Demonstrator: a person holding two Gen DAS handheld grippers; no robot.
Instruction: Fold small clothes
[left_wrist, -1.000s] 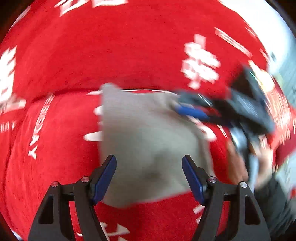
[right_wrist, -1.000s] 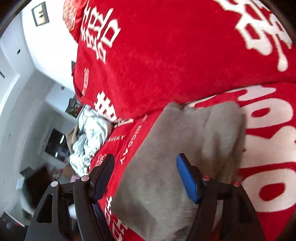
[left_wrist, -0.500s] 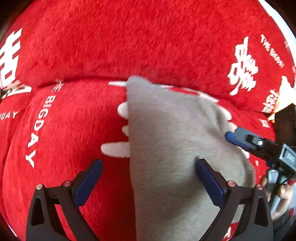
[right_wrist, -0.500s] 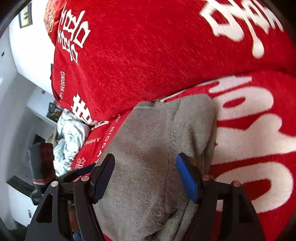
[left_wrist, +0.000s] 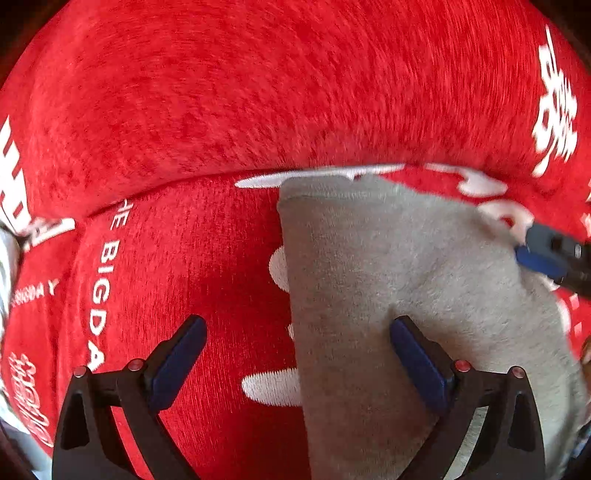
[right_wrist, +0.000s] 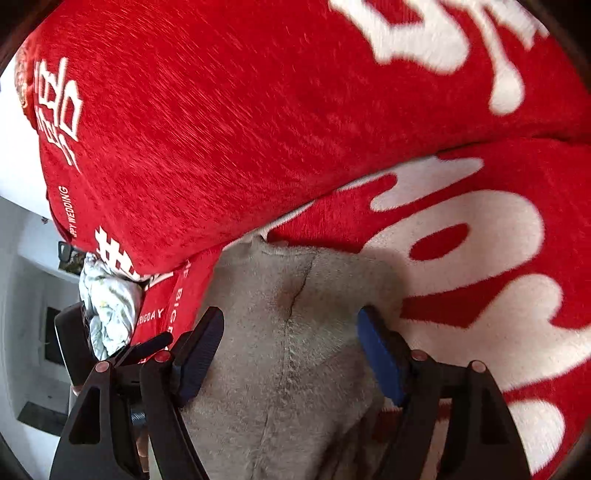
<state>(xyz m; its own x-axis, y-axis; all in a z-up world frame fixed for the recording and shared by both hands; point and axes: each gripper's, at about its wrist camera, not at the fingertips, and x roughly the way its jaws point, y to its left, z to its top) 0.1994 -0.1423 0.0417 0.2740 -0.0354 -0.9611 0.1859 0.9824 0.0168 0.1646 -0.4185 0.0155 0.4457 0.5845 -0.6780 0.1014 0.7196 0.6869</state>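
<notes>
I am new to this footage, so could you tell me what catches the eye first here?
The bright red plush cover with bold white lettering fills both views. On it lies a grey fleece garment, spread flat below the cushion fold. The left gripper hangs open over its edge; the right gripper, jaws opening, straddles its seam.

Both grippers lower over the cloth

My left gripper (left_wrist: 295, 360) now gapes wider, astride the grey fleece garment's (left_wrist: 388, 295) left edge; my right gripper (right_wrist: 291, 350) is opening, closer over it.
</notes>
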